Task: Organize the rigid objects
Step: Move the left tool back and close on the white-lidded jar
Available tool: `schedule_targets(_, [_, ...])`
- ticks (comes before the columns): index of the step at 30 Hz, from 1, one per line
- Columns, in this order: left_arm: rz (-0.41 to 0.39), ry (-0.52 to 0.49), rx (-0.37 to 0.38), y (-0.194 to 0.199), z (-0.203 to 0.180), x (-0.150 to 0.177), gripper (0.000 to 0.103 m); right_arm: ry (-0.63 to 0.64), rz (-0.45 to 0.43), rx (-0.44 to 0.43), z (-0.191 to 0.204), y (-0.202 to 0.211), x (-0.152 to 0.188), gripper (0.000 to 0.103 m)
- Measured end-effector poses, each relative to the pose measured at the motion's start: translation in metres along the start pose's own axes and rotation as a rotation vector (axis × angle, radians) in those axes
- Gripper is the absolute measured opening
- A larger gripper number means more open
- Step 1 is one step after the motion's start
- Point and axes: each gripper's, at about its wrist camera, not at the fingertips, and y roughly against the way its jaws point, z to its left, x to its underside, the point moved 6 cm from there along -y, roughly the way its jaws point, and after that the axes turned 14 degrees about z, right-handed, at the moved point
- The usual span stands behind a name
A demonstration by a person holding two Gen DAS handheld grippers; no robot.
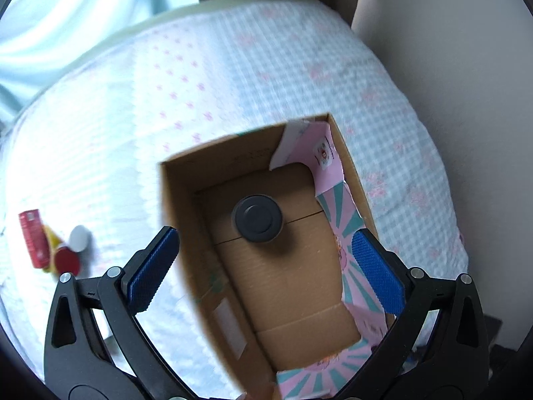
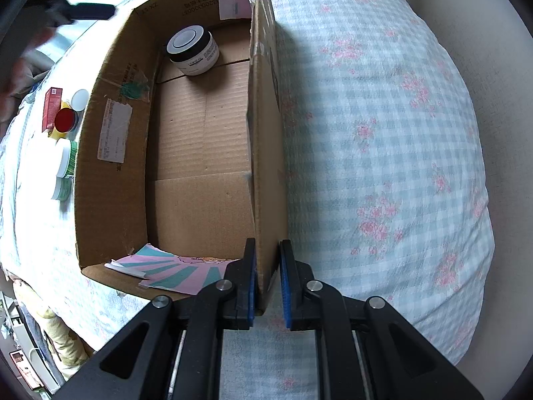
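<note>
An open cardboard box [image 1: 186, 220] [image 2: 110, 173] lies on a checked bedspread. Inside it stands one dark-lidded jar [image 1: 258, 218] [image 2: 193, 51], near the far end. My left gripper [image 1: 263, 263] is open and empty, hovering above the box, one finger outside its left wall. My right gripper [image 2: 268, 266] is shut on the box's right wall [image 2: 266, 153], one pad on each side. More items lie outside, left of the box: a red carton [image 1: 33, 238] [image 2: 51, 108], a red-lidded jar [image 1: 66, 261] [image 2: 66, 120], a white lid [image 1: 80, 238] [image 2: 80, 99] and green-and-white tubs [image 2: 65, 163].
A pink and teal paper flap [image 2: 176, 270] [image 1: 349, 233] lines the box's near end. A pale wall [image 2: 499, 100] stands right of the bed. Curtains [image 1: 66, 16] hang behind. Floor clutter [image 2: 23, 350] shows at the lower left.
</note>
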Motion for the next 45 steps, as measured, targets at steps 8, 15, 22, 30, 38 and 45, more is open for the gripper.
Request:
schedule_targets(8, [-0.106,0.078,-0.036,0.082,0.062,0.041,0.103,0.009,-0.002,0.006,0.005,0.000,-0.001,0.011])
schedule_targets(15, [-0.169,0.193,-0.047,0.128,0.143,0.092,0.103,0.030,-0.008,0.015,0.010,0.002,0.000,0.011])
schedule_targets(22, [-0.177,0.286,-0.063,0.123,0.226,0.158,0.103,0.054,-0.022,0.033,0.019,0.005,0.003,0.011])
schedule_targets(30, [-0.142,0.317,-0.061,0.057,0.293,0.223,0.103,0.025,-0.044,0.035,0.019,0.006,0.005,0.011])
schedule_targets(38, [-0.141,0.272,-0.025,-0.041,0.307,0.246,0.103,0.026,-0.045,0.045,0.020,0.006,0.006,0.011])
schedule_targets(45, [-0.173,0.254,-0.027,-0.106,0.311,0.243,0.103,0.027,-0.056,0.055,0.022,0.006,0.008,0.011])
